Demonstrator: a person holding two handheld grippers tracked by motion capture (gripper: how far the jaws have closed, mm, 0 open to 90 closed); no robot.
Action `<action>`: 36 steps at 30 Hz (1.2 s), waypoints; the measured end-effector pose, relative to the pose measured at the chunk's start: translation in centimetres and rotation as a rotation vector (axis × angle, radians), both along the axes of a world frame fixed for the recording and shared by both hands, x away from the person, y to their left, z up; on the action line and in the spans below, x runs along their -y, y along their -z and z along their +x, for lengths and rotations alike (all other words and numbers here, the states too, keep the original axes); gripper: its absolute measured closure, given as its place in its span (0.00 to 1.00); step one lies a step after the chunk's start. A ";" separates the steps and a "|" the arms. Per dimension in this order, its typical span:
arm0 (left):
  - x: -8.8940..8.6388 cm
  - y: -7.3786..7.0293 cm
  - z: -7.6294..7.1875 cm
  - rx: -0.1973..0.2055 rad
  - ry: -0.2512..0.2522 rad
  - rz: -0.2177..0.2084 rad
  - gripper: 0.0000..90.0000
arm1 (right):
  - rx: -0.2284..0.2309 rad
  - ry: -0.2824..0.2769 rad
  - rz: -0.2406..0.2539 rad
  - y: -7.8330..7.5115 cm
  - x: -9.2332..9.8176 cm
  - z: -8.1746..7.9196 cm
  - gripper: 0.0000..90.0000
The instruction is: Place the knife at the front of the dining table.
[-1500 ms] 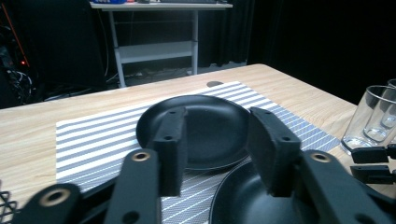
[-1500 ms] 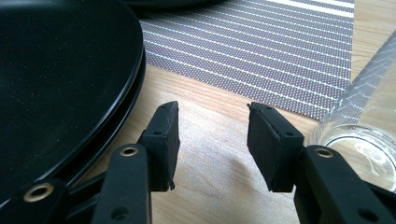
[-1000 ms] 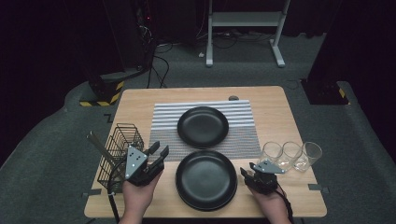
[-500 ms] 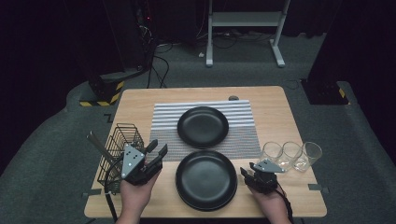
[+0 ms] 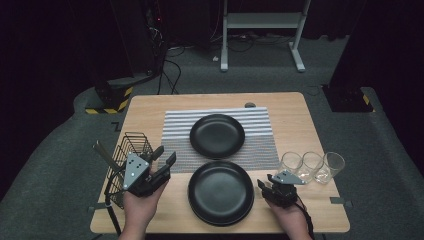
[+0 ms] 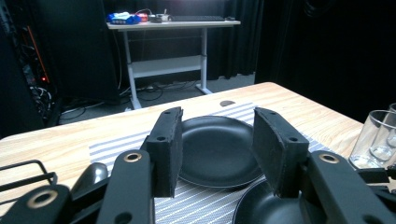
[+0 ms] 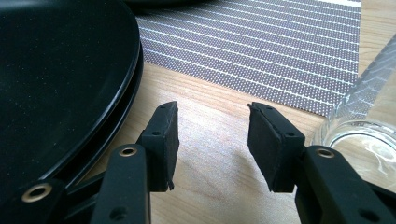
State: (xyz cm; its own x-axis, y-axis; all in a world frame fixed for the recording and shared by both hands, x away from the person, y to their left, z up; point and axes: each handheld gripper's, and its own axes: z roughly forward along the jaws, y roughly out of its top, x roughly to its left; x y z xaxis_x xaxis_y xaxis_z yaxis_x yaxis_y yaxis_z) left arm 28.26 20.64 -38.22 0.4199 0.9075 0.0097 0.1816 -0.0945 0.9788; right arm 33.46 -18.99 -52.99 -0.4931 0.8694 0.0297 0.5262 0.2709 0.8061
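Observation:
My left gripper (image 5: 165,154) is held just above the table's front left, between a wire basket (image 5: 131,155) and a stack of black plates (image 5: 221,191). Its jaws (image 6: 217,126) have just been opening and stand apart with nothing between them. Beyond them, a single black plate (image 6: 219,149) lies on a striped placemat (image 6: 116,144). My right gripper (image 5: 267,184) rests low at the front right, between the plate stack (image 7: 60,70) and a row of three glasses (image 5: 312,165). It is open (image 7: 212,126) over bare wood, touching nothing.
The basket holds cutlery, and a spoon (image 6: 93,175) shows beside my left jaw. The nearest glass (image 7: 364,126) stands close to the right of my right gripper. The placemat (image 5: 220,137) covers the table's middle. A desk frame (image 5: 260,30) stands on the floor behind the table.
The left gripper's jaws stand wider apart than a second ago, and that hand has shifted slightly. The right gripper, plates and glasses have not moved.

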 end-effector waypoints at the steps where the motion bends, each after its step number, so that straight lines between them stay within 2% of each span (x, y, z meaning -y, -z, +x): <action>1: -0.1 0.0 0.0 -0.001 -0.002 0.002 0.58 | -0.001 0.000 -0.001 0.0 0.0 0.0 0.59; 18: -0.4 -0.8 0.5 0.012 -0.019 0.008 0.57 | -0.016 0.002 0.011 0.0 0.1 0.1 0.59; 36: -1.9 -0.8 0.3 0.023 -0.069 0.009 0.57 | -0.016 0.000 0.008 0.0 0.1 0.1 0.58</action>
